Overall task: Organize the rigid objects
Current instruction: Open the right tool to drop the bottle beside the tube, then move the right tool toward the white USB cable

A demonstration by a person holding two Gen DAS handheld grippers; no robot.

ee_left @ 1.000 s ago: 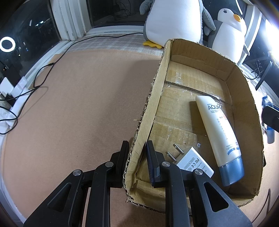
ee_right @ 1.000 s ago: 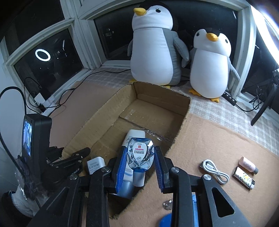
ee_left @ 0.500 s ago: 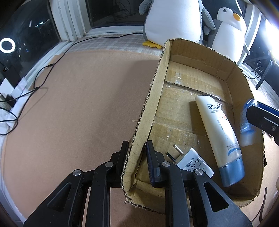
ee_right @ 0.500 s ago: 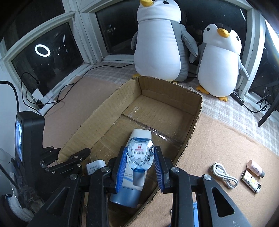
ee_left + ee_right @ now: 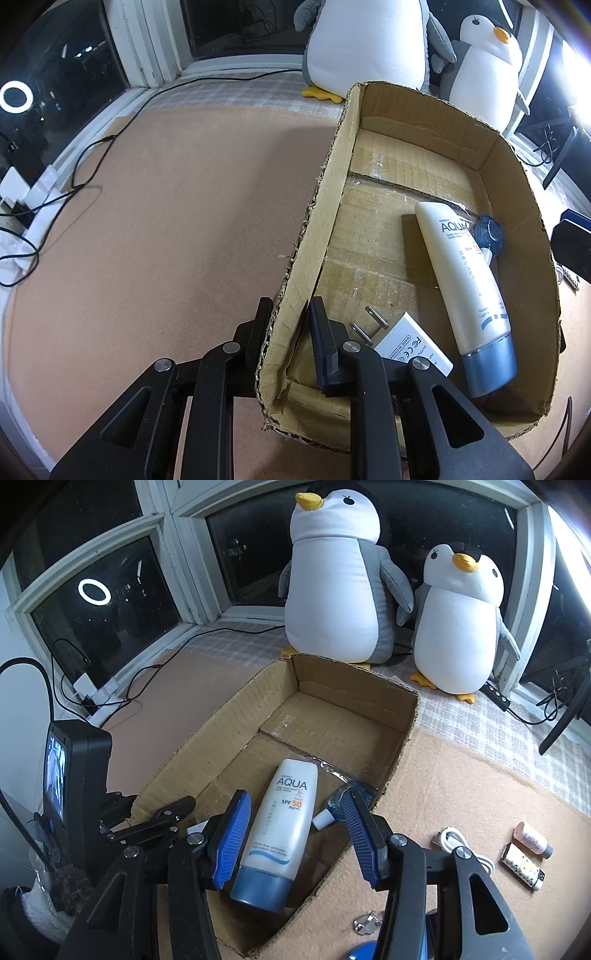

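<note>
Right gripper (image 5: 295, 834) hangs wide open and empty over the cardboard box (image 5: 229, 716). The small blue-capped bottle (image 5: 334, 806) lies inside beside the sunscreen tube (image 5: 280, 819). Next pickups, cable (image 5: 461, 845) and lighter (image 5: 522, 866), sit right, nearer this arm. Left gripper (image 5: 288, 332) pinches the box's left wall.

What can't really be made out here

The white charger (image 5: 410, 345) is half covered by the left gripper (image 5: 290, 321). The small blue bottle (image 5: 338, 806) is mostly blocked by a right gripper (image 5: 295, 827) finger. A blue round thing (image 5: 364, 952) is cut off at the bottom edge, and the small print on the sunscreen tube (image 5: 279, 827) can't be read.
</note>
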